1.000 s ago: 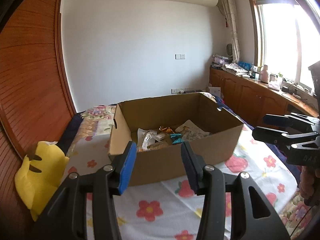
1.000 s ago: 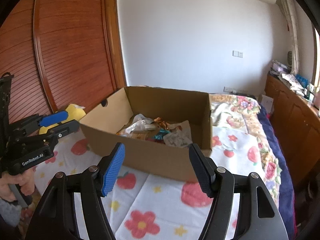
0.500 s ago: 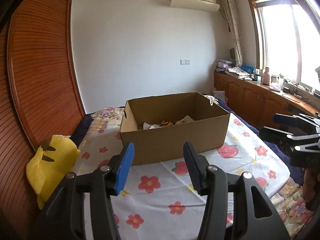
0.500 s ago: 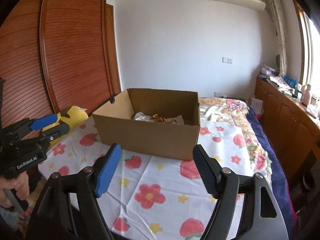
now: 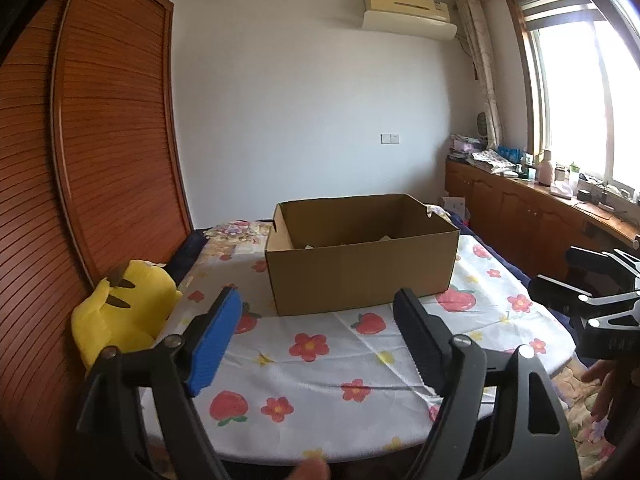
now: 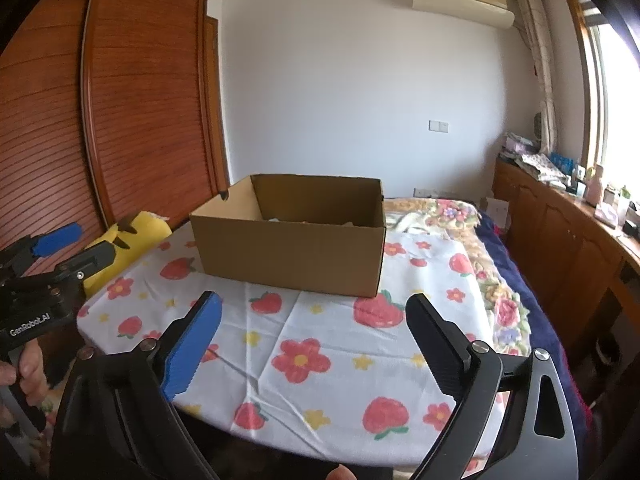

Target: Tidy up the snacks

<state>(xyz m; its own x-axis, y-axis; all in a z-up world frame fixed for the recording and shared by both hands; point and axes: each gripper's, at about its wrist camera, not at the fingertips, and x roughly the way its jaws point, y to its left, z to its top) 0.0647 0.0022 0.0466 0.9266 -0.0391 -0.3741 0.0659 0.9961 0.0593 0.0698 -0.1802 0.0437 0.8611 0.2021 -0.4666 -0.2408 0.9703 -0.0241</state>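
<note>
An open brown cardboard box (image 5: 360, 264) (image 6: 292, 240) stands on a table under a white cloth (image 5: 320, 364) (image 6: 320, 344) printed with strawberries and flowers. Only pale scraps of the snack wrappers inside show over its rim. My left gripper (image 5: 318, 316) hangs in front of the box, well short of it, jaws opening with nothing between them. My right gripper (image 6: 314, 320) hangs likewise before the box, jaws opening wide and empty. Each gripper shows at the edge of the other's view, held by a hand.
A yellow plush toy (image 5: 120, 312) (image 6: 128, 236) sits at the table's left against a slatted wooden wardrobe (image 5: 100, 160). A floral bed cover (image 6: 460, 216) lies behind the box. Wooden cabinets (image 5: 520, 216) with clutter run along the window wall at right.
Both grippers have pulled back from the box, which now looks smaller and hides its contents. Both pairs of jaws have spread wider.
</note>
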